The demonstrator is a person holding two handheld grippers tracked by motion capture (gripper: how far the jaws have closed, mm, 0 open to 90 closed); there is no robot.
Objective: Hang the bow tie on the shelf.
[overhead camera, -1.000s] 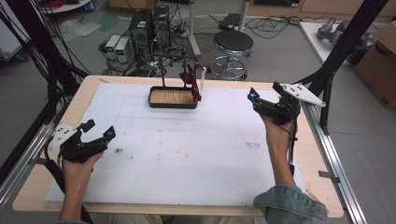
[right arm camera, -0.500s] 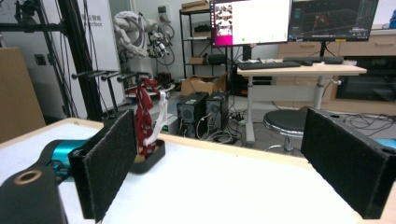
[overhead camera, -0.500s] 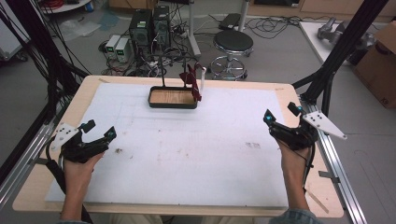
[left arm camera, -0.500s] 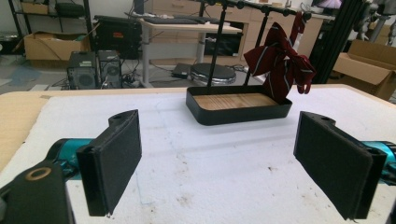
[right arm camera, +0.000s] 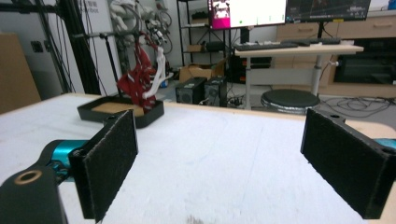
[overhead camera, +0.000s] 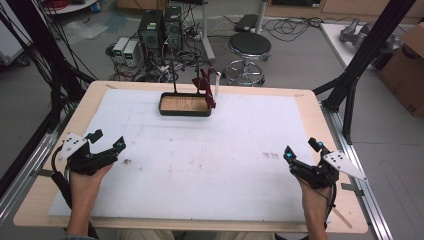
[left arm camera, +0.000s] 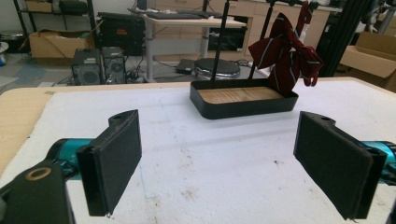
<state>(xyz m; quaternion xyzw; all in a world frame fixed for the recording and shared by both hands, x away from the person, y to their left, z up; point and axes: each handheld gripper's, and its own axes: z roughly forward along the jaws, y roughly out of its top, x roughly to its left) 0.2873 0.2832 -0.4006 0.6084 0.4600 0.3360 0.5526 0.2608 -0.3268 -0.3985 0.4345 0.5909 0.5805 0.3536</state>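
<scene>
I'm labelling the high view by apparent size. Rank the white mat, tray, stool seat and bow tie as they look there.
1. White mat
2. Tray
3. Stool seat, close to the tray in looks and standing farther off, so this order is unsure
4. Bow tie

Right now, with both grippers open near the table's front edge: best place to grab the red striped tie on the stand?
Take the red striped tie at its knotted middle, where the fabric bunches thickest. It hangs from the stand over the right end of the black tray, so probably come level from the front, jaws either side, above the tray wall.
</scene>
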